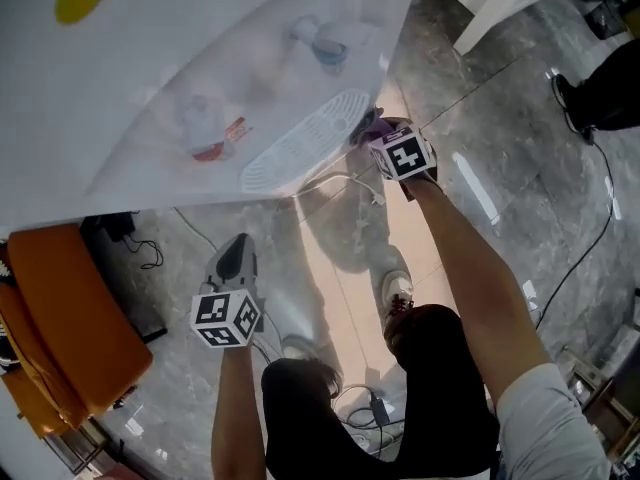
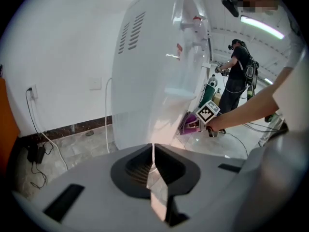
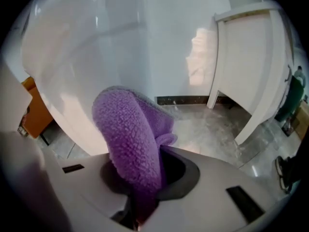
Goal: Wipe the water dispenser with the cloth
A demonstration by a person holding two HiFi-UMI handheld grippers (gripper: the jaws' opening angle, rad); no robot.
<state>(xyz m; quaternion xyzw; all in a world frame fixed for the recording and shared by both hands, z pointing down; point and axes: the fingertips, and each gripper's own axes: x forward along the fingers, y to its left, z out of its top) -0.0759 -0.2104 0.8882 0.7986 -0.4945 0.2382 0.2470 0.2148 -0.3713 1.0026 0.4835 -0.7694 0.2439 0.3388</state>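
The white water dispenser (image 1: 200, 68) fills the top of the head view, with its slotted drip tray (image 1: 300, 148) facing me. My right gripper (image 1: 385, 138) is shut on a purple fleece cloth (image 1: 370, 126) pressed against the dispenser's lower front, beside the tray. In the right gripper view the cloth (image 3: 130, 144) bulges out of the jaws and touches the dispenser's white panel (image 3: 91, 57). My left gripper (image 1: 236, 248) hangs lower left over the floor, apart from the dispenser, shut with nothing in it (image 2: 153, 166). From the left gripper view the dispenser's side (image 2: 145, 66) and the cloth (image 2: 189, 123) show.
An orange seat (image 1: 70, 318) stands at lower left. Cables (image 1: 345, 183) trail over the grey marble floor. A white cabinet (image 3: 251, 66) stands to the right. Another person (image 2: 239, 71) works in the background; a dark shoe (image 1: 570, 98) shows at upper right.
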